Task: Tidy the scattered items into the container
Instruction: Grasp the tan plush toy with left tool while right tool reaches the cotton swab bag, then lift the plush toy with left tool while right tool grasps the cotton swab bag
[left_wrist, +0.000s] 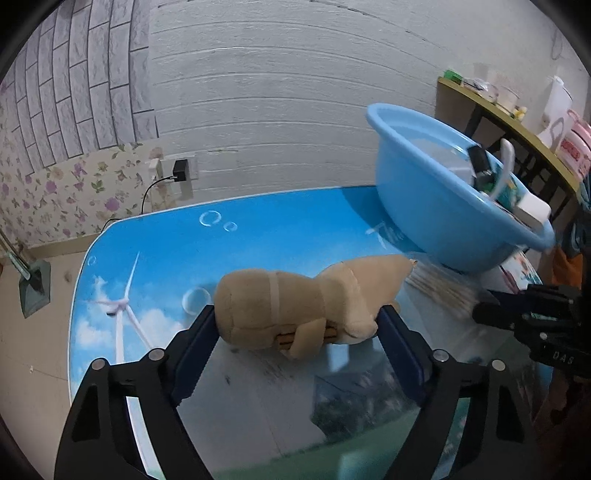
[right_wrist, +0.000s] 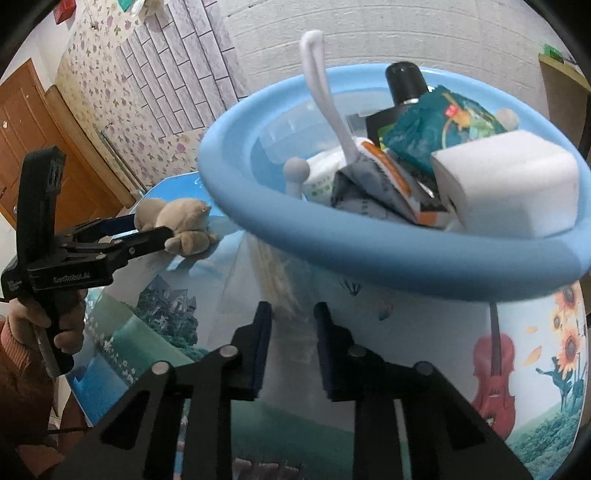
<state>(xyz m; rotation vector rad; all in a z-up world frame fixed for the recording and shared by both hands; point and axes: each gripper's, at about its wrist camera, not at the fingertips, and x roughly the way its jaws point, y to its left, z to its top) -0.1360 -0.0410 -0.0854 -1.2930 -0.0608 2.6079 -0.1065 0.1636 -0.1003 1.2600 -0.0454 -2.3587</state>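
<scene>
A tan plush dog (left_wrist: 295, 306) lies on the table between the fingers of my left gripper (left_wrist: 297, 317), whose jaws are closed against its two ends; it also shows in the right wrist view (right_wrist: 177, 225). A blue basin (left_wrist: 436, 206) stands to its right, holding several items: a white block (right_wrist: 509, 184), a teal packet (right_wrist: 439, 125), a black-capped bottle (right_wrist: 404, 83) and a white looped tool (right_wrist: 321, 81). My right gripper (right_wrist: 293, 317) is narrowly open and empty, just in front of the basin (right_wrist: 332, 243), over a bundle of thin sticks (right_wrist: 275, 284).
The table (left_wrist: 166, 251) has a glossy picture top with sky, a windmill and sunflowers. A side table (left_wrist: 517, 125) with clutter stands at the far right. A charger (left_wrist: 180, 170) is plugged into the wall behind.
</scene>
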